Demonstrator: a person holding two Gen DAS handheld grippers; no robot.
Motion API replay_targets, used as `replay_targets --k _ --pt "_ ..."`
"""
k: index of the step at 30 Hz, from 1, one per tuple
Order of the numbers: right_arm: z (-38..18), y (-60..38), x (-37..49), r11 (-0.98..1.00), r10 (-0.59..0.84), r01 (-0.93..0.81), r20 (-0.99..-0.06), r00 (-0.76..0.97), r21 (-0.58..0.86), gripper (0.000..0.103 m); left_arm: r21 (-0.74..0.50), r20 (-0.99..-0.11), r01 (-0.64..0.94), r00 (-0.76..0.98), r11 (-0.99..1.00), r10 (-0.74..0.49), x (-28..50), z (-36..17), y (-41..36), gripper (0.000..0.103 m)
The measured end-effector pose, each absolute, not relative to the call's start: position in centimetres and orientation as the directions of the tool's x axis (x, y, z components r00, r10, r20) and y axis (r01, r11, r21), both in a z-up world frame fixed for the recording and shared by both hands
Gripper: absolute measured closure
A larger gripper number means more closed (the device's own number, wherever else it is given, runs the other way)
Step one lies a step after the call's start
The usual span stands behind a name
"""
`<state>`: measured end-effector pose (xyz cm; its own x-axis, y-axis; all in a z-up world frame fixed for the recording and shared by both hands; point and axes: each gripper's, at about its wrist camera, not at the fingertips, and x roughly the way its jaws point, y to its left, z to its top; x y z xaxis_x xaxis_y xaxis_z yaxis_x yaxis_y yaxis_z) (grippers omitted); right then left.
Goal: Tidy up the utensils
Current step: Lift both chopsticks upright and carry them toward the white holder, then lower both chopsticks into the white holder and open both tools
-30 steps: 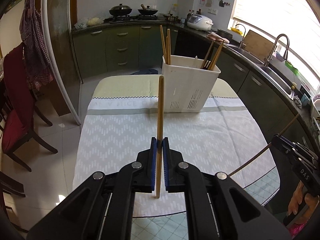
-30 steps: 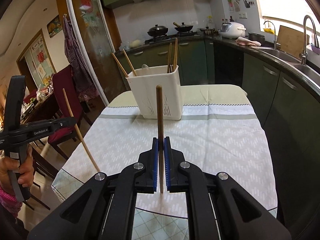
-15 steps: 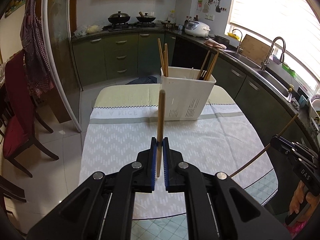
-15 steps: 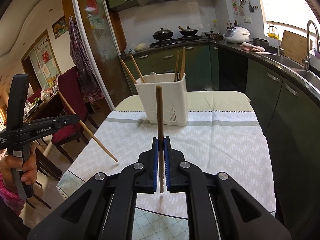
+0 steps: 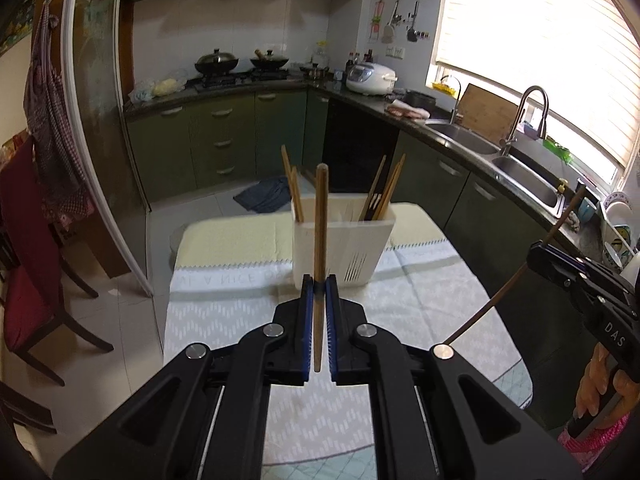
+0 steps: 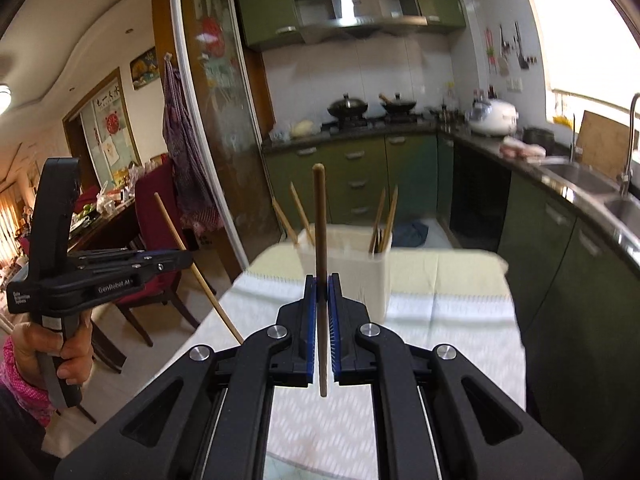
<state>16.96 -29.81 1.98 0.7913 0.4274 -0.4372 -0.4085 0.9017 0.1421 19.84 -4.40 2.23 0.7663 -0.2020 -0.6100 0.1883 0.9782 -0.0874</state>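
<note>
Chopsticks: one in each claw. Left claw [image 5: 319, 286] is clamped on a chopstick [image 5: 319, 216] low on its shaft, tip up, nearly upright. Right claw [image 6: 322, 280] grips another chopstick [image 6: 320, 216] the same way, a short end hanging below the pads.

Both sticks are off the surface [image 5: 224, 320], w/ the white holder [image 5: 344, 248] ahead at the far end. Holder already has several sticks leaning at its left and right corners.

Handling, my guess: wood, light, stiff, thin and smooth, so apt to pivot or slip betw. pads. Grip near one end leaves a long lever; a hold nearer the middle would swing less. Likely next: tip each into the holder's open middle w/o knocking the leaning ones.
</note>
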Motion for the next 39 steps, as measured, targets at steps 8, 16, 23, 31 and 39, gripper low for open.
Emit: replay_targets --k 8,16,23,31,39 --pt "7.2 -29.1 21.3 0.911 0.411 -0.39 -0.371 0.833 0.134 0.096 -0.07 -0.502 0.206 0.838 0.976 -0.213 23.0 8.3 -6.6 0.097" --pt "10.4 -28.5 28.6 0.919 0.394 -0.368 -0.325 0.86 0.142 0.096 -0.078 -0.449 0.2 0.868 0.977 -0.213 28.2 10.8 -8.3 0.097" --pt "10.1 -27.7 36.0 0.918 0.396 -0.364 -0.301 0.867 0.161 0.096 -0.071 -0.452 0.176 0.872 0.982 -0.189 33.5 9.2 -8.9 0.097" --pt "4.1 -27.1 41.2 0.916 0.399 -0.348 -0.394 0.828 0.197 0.096 -0.073 -0.518 0.171 0.835 0.983 -0.184 37.3 4.4 -9.2 0.097" --pt "-1.7 -26.0 40.3 0.919 0.393 -0.352 -0.454 0.799 0.176 0.096 -0.063 -0.573 0.174 0.8 0.983 -0.178 37.0 -0.3 -9.2 0.097"
